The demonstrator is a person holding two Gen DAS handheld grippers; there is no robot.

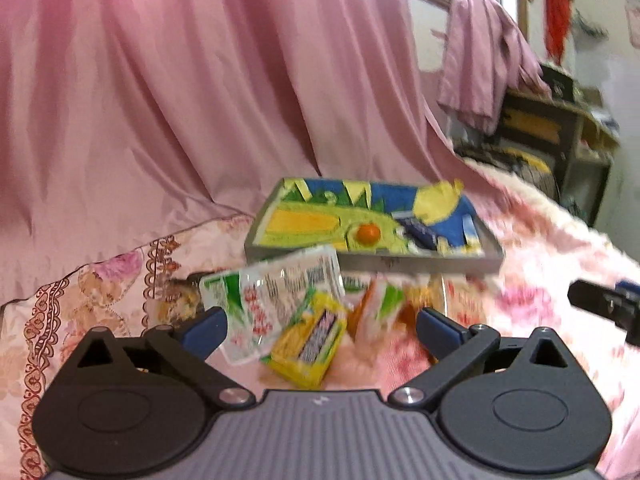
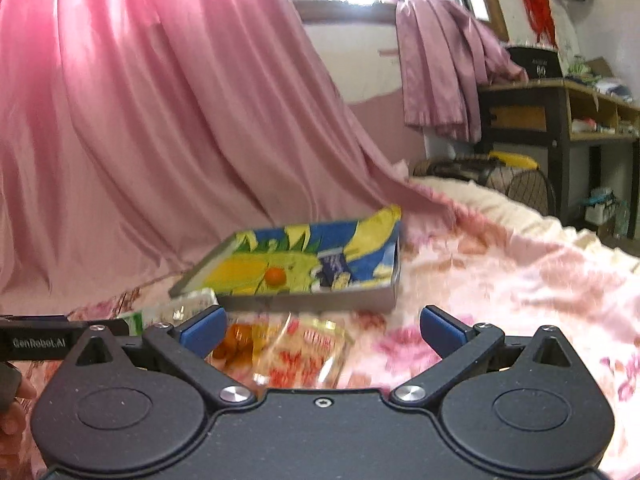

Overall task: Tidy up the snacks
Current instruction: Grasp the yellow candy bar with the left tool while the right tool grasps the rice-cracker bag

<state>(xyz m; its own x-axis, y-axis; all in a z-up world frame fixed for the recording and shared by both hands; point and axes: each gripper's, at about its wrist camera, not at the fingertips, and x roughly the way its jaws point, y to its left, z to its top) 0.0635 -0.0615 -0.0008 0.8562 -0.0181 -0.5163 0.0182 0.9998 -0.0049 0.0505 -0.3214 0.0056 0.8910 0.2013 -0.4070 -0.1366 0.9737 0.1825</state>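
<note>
Several snack packets (image 1: pixel 280 312) lay loose on the bed (image 1: pixel 540 272), just in front of the tray (image 1: pixel 372 260), probably dumped there for sorting into it. Left hand-held gripper (image 1: pixel 320 328) was spread wide and empty, packets just ahead between its fingers. Right hand-held gripper (image 2: pixel 324 332) was likewise wide, empty, near the tray's front.

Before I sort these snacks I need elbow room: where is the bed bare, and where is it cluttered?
Bare: the flowered blanket to the right of the box, and the box's yellow left half. Crowded: the snack packets heaped in front of the box, and the box's right end.
</note>
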